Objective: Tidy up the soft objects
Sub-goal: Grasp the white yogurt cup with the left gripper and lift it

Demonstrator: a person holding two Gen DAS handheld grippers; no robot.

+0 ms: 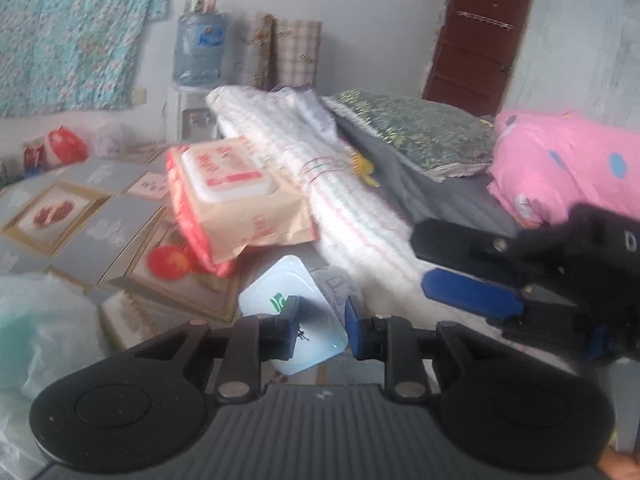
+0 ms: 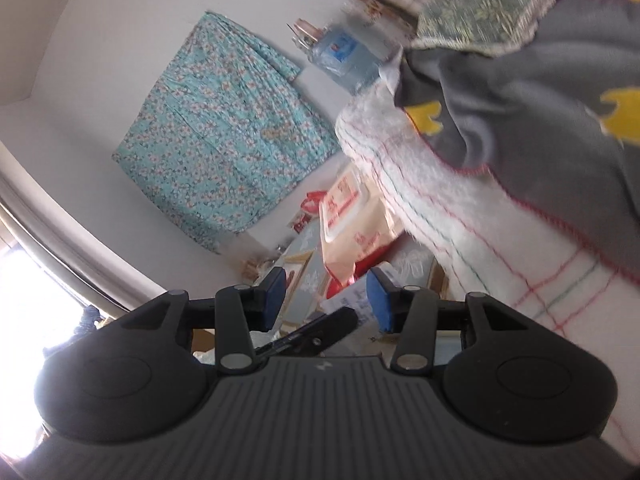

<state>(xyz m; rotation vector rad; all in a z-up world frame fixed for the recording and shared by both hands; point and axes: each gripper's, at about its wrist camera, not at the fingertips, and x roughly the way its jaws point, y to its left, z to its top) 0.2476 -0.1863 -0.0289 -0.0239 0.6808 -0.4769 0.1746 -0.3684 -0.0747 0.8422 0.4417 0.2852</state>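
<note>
Left wrist view
Left gripper (image 1: 320, 326): fingers parted, nothing between them; a pale blue-white lidded pack (image 1: 294, 312) lies just beyond and below the tips.
Right gripper (image 1: 464, 268): enters from the right, black with blue pads, fingers parted, holding nothing, hovering above the white blanket's edge.
Soft things: a rolled white blanket (image 1: 320, 184) with thin coloured lines runs up the middle; a grey cloth (image 1: 384, 176) with yellow marks lies beside it; a green leafy pillow (image 1: 420, 128) rests on the grey cloth; a pink quilt (image 1: 568, 160) with blue spots sits at the right.
Wipes pack (image 1: 236, 200): red and tan with a white lid, tilted, leaning against the blanket.
Surface: grey and gold boxes (image 1: 100, 228) cover the left side, some with red pictures; a clear plastic bag (image 1: 40, 320) lies in the near left corner.
Room: pale wall, teal floral cloth (image 1: 72, 32) hung at the left, a water bottle (image 1: 200, 48) on a dispenser, a brown door (image 1: 480, 32) at the right.

Right wrist view (tilted, blurred)
Right gripper (image 2: 326, 294): fingers apart, gripping nothing.
Soft things: white blanket (image 2: 460, 216) at the right, touching the grey cloth (image 2: 540, 112) above it; pillow (image 2: 492, 4) at the top.
Wipes pack (image 2: 352, 216): beyond the fingertips, beside the blanket.
Room: floral cloth (image 2: 224, 128) on the wall, water bottle (image 2: 344, 56), bright window light at the lower left.
</note>
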